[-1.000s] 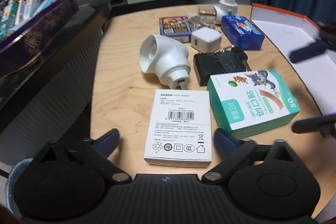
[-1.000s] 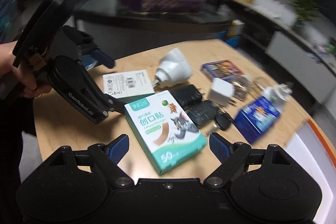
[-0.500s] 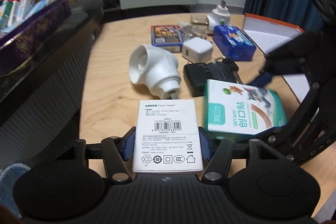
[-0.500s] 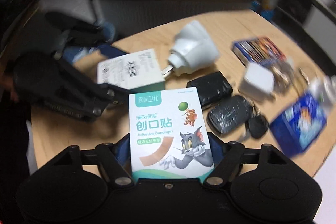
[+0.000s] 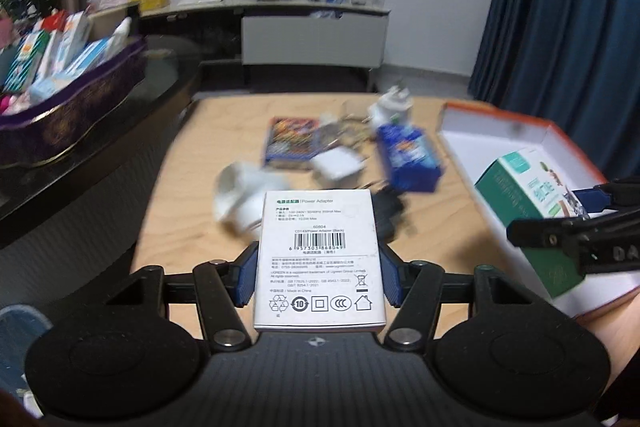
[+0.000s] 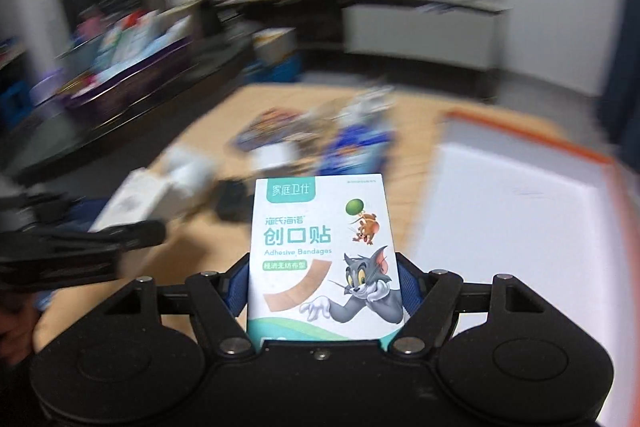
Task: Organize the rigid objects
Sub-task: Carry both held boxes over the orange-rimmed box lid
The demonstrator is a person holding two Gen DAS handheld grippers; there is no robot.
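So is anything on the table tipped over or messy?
Yes. The small things on the wooden table lie in a jumble, not in rows. The white funnel-shaped plug lies on its side, and the blue box sits askew. Both pictures are blurry, so I can't check for damage.

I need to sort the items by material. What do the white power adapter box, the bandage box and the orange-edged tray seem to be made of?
The white power adapter box: probably matte printed cardboard, with sharp folded edges.

The bandage box: likely thin coated cardboard, colour-printed with a slight sheen.

The orange-edged tray: seems rigid paperboard, white matte inside with thin upright walls; blur leaves this uncertain.
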